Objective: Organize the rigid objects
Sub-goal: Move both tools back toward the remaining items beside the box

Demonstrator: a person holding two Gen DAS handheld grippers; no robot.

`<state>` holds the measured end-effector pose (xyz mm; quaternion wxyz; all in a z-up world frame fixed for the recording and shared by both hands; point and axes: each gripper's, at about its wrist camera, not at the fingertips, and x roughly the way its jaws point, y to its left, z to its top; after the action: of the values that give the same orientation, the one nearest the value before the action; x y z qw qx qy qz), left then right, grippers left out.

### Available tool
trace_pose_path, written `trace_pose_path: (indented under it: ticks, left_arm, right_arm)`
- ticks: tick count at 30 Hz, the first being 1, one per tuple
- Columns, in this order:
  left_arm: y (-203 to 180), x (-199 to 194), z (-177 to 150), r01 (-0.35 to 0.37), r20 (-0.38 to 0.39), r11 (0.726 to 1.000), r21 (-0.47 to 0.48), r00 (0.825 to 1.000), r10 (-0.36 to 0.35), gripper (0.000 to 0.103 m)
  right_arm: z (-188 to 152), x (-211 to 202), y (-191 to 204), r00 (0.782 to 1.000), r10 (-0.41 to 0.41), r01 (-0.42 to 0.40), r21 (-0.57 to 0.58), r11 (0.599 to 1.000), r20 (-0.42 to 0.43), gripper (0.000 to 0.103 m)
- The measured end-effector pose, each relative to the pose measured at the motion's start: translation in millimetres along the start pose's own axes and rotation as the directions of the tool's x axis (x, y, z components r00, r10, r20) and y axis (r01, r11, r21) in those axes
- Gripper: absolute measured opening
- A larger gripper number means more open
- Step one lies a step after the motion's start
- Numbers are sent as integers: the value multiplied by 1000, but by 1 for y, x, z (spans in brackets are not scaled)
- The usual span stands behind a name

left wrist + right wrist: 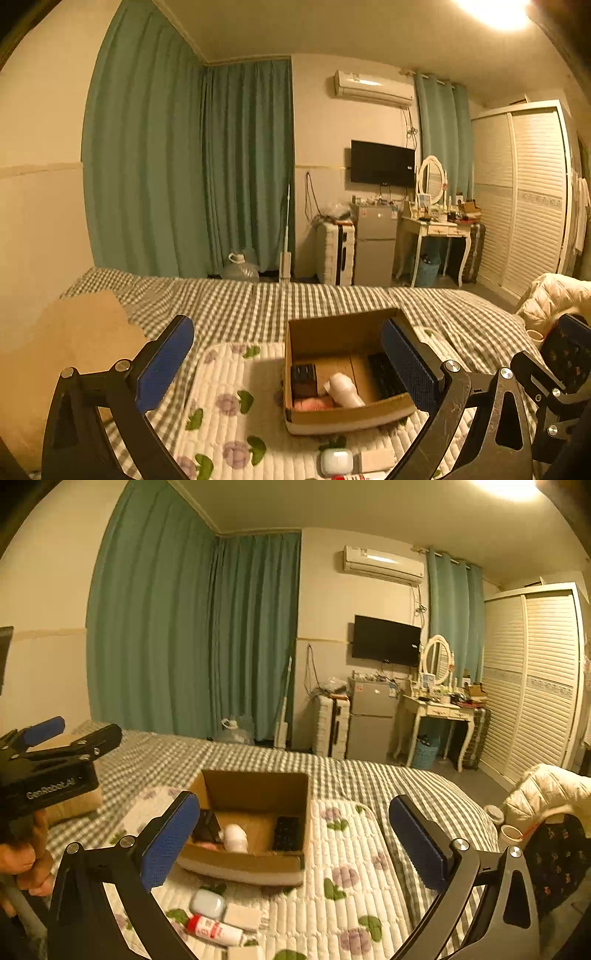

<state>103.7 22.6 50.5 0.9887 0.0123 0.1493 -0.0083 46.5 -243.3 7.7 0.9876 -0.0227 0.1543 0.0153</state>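
Observation:
An open cardboard box (343, 415) (255, 786) sits on a floral quilted mat (221, 398) (351, 867) on the bed. Inside lie a white bottle (343, 391) (235, 837), a dark block (303, 378) (207, 827), a black keyboard-like item (384, 374) (287, 833) and something pink (312, 404). In front of the box lie a white earbud case (336, 461) (207, 904), a small white box (243, 916) and a red-and-white tube (214, 930). My left gripper (288, 365) is open and empty above the box. My right gripper (293, 843) is open and empty, to the box's right.
The bed has a grey checked sheet (258, 299). A brown pillow (66, 362) lies at the left. A cream jacket (546, 794) and cups (509, 834) are at the right. The left gripper shows in the right wrist view (55, 746).

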Motion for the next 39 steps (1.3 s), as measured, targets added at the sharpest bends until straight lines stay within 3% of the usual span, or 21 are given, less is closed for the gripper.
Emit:
trace_pose_path:
  ticks: [7, 12, 19, 25, 29, 35, 39]
  left_arm:
    - [-5, 13, -23, 8, -40, 999, 35, 999, -7, 103]
    - [-10, 33, -51, 17, -112, 998, 68, 994, -10, 103]
    - [-11, 60, -87, 48, -200, 997, 68, 979, -34, 103]
    - [-18, 82, -118, 81, -285, 992, 97, 957, -50, 103]
    - [-26, 98, -138, 104, -344, 988, 113, 937, -59, 103]
    - [-33, 128, -170, 162, -467, 980, 112, 880, -92, 103]
    - [-43, 143, -187, 193, -520, 973, 127, 848, -101, 102]
  right_arm:
    - [-28, 14, -9, 997, -31, 34, 50, 998, -73, 103]
    - [-57, 34, -4, 984, -104, 106, 6, 994, -144, 103]
    - [-99, 58, 1, 970, -32, 34, 2, 999, -240, 103]
    - [-139, 83, 10, 933, 73, -60, 47, 997, -354, 103]
    - [-162, 98, 15, 907, 105, -91, 54, 994, -409, 103]
    - [-197, 115, 25, 835, 148, -134, 65, 989, -530, 103]
    - [-207, 122, 35, 810, 127, -147, 11, 989, -573, 103]
